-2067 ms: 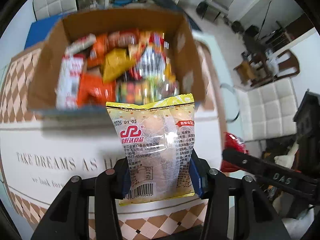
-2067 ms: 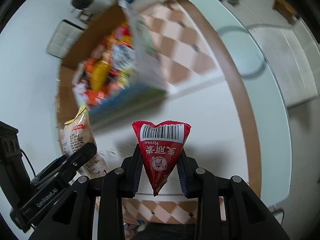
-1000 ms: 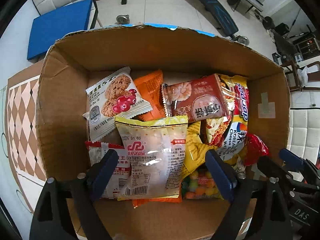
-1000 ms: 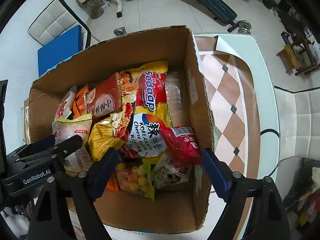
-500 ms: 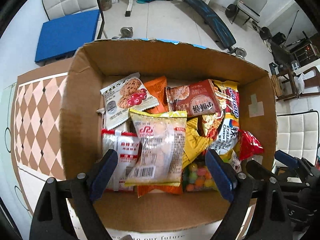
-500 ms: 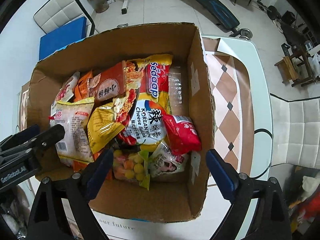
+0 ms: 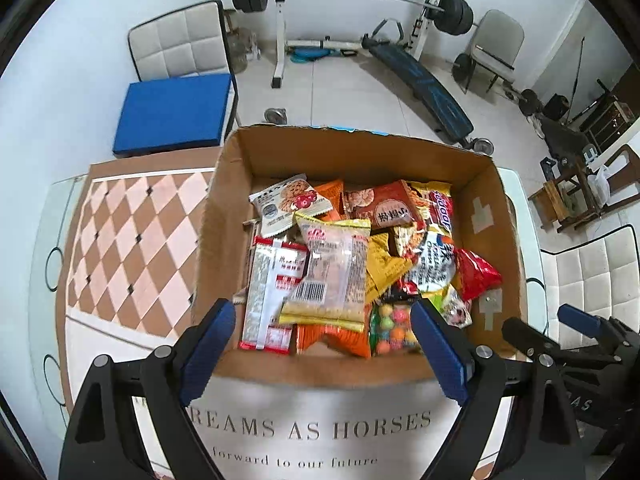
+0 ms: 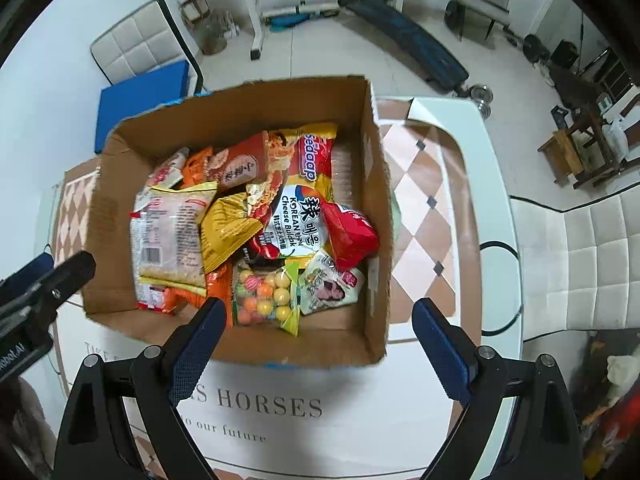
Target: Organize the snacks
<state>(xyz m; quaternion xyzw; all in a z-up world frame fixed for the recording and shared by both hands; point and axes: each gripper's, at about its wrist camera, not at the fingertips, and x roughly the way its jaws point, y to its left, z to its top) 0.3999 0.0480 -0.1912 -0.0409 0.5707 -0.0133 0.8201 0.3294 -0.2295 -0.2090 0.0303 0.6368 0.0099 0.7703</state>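
Note:
An open cardboard box (image 7: 352, 152) (image 8: 380, 200) stands on the table, full of snack packets. The yellow-edged clear packet (image 7: 332, 272) (image 8: 168, 236) lies on top at the left of the pile. The red triangular packet (image 7: 476, 274) (image 8: 350, 232) lies at the right of the pile. My left gripper (image 7: 322, 336) is open and empty, above the box's near wall. My right gripper (image 8: 316, 332) is open and empty, above the near wall too. The right gripper also shows in the left wrist view (image 7: 568, 340).
The table has a white cloth with printed words (image 7: 312, 428) and a brown checked pattern (image 7: 132, 240). White padded chairs (image 8: 580, 260) stand at the right, one with a blue cushion (image 7: 172, 112) behind. A weight bench (image 7: 416, 80) stands on the floor beyond.
Both grippers opened and let the yellow packet and the red packet drop into the box. Both have since pulled back and up from the box.

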